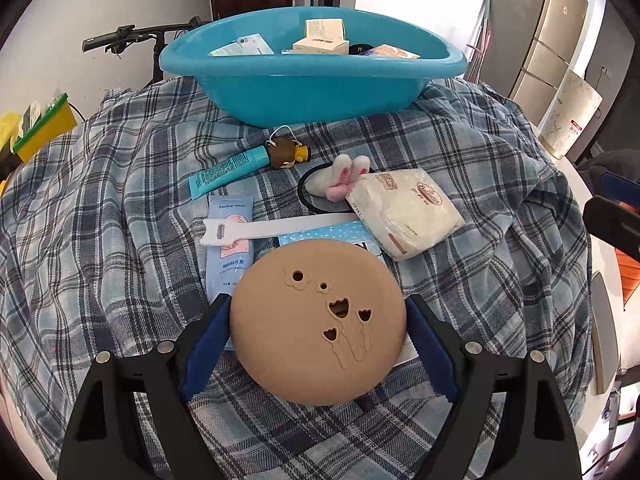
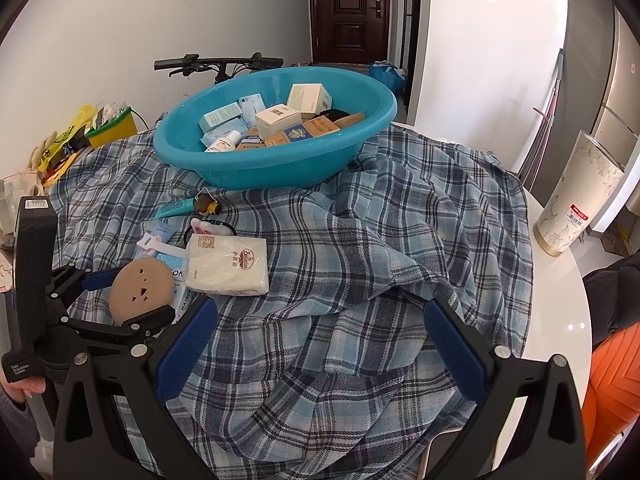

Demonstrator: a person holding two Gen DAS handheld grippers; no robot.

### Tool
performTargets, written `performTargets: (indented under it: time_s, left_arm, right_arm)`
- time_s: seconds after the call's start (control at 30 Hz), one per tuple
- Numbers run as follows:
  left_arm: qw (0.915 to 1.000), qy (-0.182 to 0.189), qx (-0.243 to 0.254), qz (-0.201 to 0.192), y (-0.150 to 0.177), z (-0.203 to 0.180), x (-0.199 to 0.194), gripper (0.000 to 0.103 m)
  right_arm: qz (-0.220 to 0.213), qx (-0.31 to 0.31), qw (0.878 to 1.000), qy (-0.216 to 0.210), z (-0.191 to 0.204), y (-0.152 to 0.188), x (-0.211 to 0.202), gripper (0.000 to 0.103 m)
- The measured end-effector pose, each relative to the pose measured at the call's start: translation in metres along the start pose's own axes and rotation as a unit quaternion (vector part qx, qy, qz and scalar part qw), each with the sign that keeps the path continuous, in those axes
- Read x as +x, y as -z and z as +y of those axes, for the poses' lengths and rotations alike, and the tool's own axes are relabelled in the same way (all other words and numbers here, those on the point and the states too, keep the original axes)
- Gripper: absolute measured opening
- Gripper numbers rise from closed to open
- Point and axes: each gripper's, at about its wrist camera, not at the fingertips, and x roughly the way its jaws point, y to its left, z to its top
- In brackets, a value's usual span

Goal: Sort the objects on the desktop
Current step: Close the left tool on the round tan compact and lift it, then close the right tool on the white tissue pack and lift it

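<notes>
A round tan disc with flower-shaped cutouts lies on flat packets on the plaid cloth. My left gripper is open and straddles it, with a blue pad close to the rim on each side. In the right wrist view the disc sits between the left gripper's fingers. My right gripper is open over bare cloth with nothing between its jaws. The blue basin at the back holds several boxes.
Beyond the disc lie a tissue pack, a white strap, a blue packet, a teal tube, a small doll and a bunny hair tie. A tall white cup stands on the table's right edge.
</notes>
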Motion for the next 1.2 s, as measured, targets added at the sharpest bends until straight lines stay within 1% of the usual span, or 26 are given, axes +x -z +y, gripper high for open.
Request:
performTargets:
  time_s: [0.13, 0.2, 0.4, 0.53, 0.67, 0.7, 0.83, 0.97, 1.1, 1.2]
  left_arm:
    - [0.9999, 0.013, -0.006, -0.007, 0.001, 0.004, -0.005, 0.084]
    - [0.9996, 0.018, -0.014, -0.017, 0.002, 0.007, -0.01, 0.084]
    - [0.9984, 0.016, -0.03, -0.044, 0.001, 0.016, -0.03, 0.083]
    - [0.9975, 0.006, -0.036, -0.061, 0.002, 0.025, -0.045, 0.083]
    - [0.9954, -0.019, -0.049, -0.079, 0.006, 0.034, -0.054, 0.083]
    - [0.9949, -0.02, -0.054, -0.083, 0.007, 0.036, -0.055, 0.083]
    - [0.9945, -0.017, -0.068, -0.078, 0.009, 0.046, -0.053, 0.083]
    - [0.9942, -0.034, -0.062, -0.08, 0.014, 0.049, -0.051, 0.083]
    - [0.9947, -0.028, -0.07, -0.07, 0.016, 0.056, -0.048, 0.083]
    - [0.9937, -0.039, -0.071, -0.077, 0.017, 0.058, -0.048, 0.083]
  right_arm:
    - [0.003, 0.0, 1.0, -0.002, -0.001, 0.001, 0.001, 0.103]
    - [0.004, -0.001, 1.0, -0.003, -0.001, 0.001, 0.002, 0.103]
    - [0.009, -0.007, 1.0, -0.011, 0.005, 0.002, 0.006, 0.103]
    - [0.01, -0.011, 1.0, -0.019, 0.012, 0.0, 0.008, 0.103]
    - [0.011, -0.015, 0.999, -0.033, 0.021, -0.003, 0.011, 0.103]
    - [0.013, -0.016, 0.999, -0.037, 0.024, -0.004, 0.013, 0.103]
    - [0.034, -0.016, 0.997, -0.062, 0.034, -0.007, 0.028, 0.103]
    - [0.056, -0.002, 0.995, -0.087, 0.041, -0.013, 0.048, 0.101]
    - [0.072, 0.006, 0.992, -0.106, 0.047, -0.019, 0.065, 0.101]
    - [0.088, -0.005, 0.988, -0.123, 0.054, -0.021, 0.079, 0.101]
